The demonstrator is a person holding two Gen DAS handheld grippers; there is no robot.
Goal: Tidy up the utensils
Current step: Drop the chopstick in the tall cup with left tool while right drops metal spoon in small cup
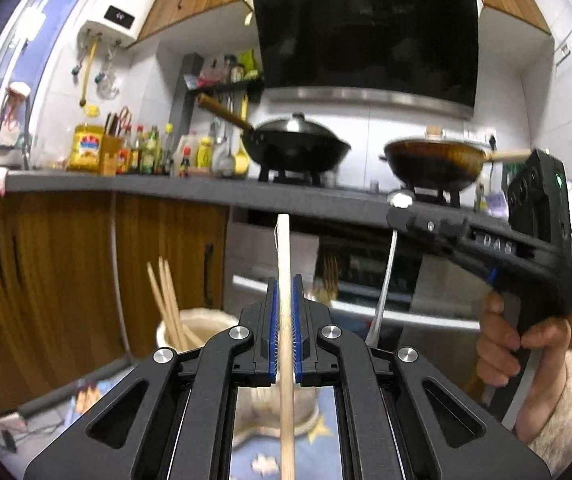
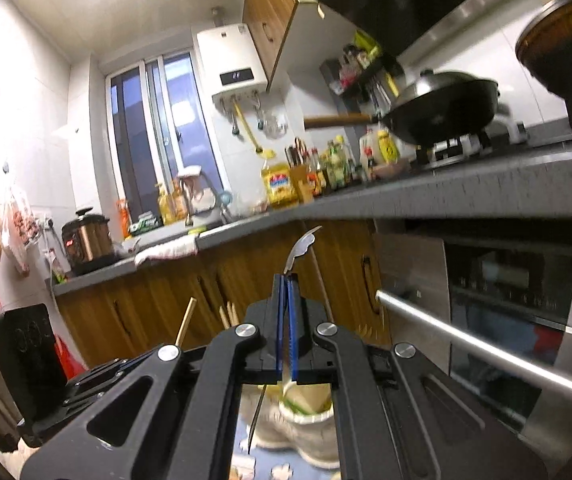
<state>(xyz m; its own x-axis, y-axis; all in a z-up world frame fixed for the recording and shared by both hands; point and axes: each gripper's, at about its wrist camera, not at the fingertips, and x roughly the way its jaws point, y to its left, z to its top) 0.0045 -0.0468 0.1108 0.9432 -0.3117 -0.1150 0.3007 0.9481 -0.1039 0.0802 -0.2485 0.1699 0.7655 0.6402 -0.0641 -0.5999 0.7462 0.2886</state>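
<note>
The left gripper (image 1: 285, 300) has its blue-padded fingers (image 1: 272, 320) pressed against a wooden chopstick (image 1: 284, 256) standing upright, above a pale holder (image 1: 202, 322) with more chopsticks (image 1: 166, 300). To its right, the right gripper (image 2: 286, 308) is clamped tight on a metal spoon (image 2: 300, 250), bowl upward. No label reads clearly; raised characters on the right gripper's body look like "0A6".

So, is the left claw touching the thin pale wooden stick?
Touching. In the left wrist view, the left claw has its blue pads pressed against both sides of the thin pale wooden stick, with no gap.
</note>
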